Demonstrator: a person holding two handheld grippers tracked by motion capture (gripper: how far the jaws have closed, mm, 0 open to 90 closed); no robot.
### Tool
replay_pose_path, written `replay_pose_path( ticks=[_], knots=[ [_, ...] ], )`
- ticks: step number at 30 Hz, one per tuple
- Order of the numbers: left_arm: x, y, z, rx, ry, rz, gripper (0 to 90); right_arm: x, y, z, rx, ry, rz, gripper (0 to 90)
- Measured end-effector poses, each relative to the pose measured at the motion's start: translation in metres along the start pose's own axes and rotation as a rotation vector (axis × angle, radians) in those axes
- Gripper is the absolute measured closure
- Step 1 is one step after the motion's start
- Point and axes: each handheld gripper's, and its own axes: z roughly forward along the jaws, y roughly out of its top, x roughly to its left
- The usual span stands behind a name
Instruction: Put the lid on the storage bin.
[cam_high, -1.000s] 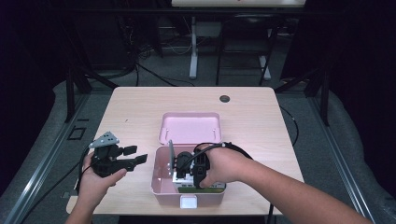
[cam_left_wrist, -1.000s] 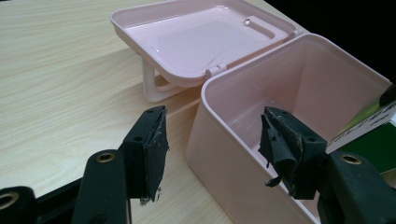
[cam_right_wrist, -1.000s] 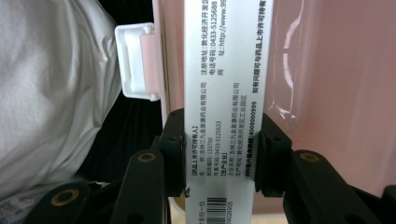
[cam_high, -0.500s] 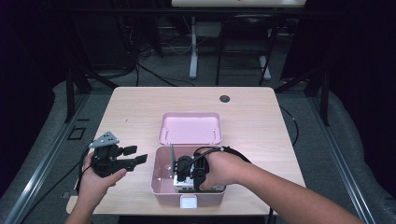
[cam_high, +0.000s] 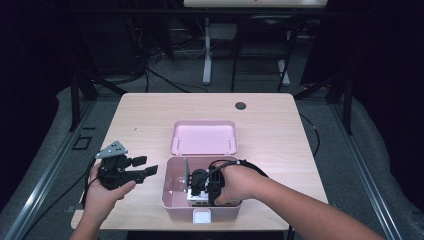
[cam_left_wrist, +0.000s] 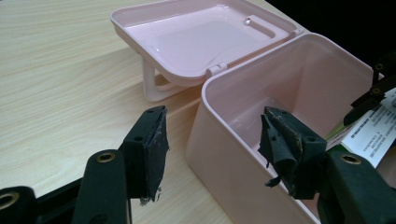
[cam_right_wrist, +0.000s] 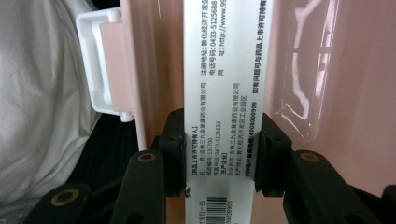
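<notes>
My right gripper (cam_right_wrist: 219, 154), clamped on the white carton (cam_right_wrist: 223, 93), has sunk lower into the pink box (cam_high: 172, 200); release next, while the left gripper (cam_high: 142, 167) hangs open.

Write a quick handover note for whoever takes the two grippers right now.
Right gripper: shut on a white printed carton, lowered into the open pink box.
Left gripper: open, holds nothing, beside the box's left wall.
The box stands at the table's near edge; its lid is flipped back behind it.
Done: lid open, carton inside the box walls.
Left: probably set the carton down, release, withdraw, then close the lid. Whether the carton touches the bottom cannot be told.
</notes>
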Motion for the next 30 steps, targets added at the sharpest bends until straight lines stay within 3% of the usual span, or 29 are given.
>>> replay_pose_path(
  ticks=[14,30],
  knots=[
    [0.000,0.000,0.001,0.002,-0.002,-0.003,41.2,-0.004,0.001,0.023,0.015,0.018,0.001,61.7],
    [0.000,-0.001,0.002,0.003,-0.002,-0.001,41.2,-0.010,0.001,0.029,0.025,0.028,0.005,61.5]
  ],
)
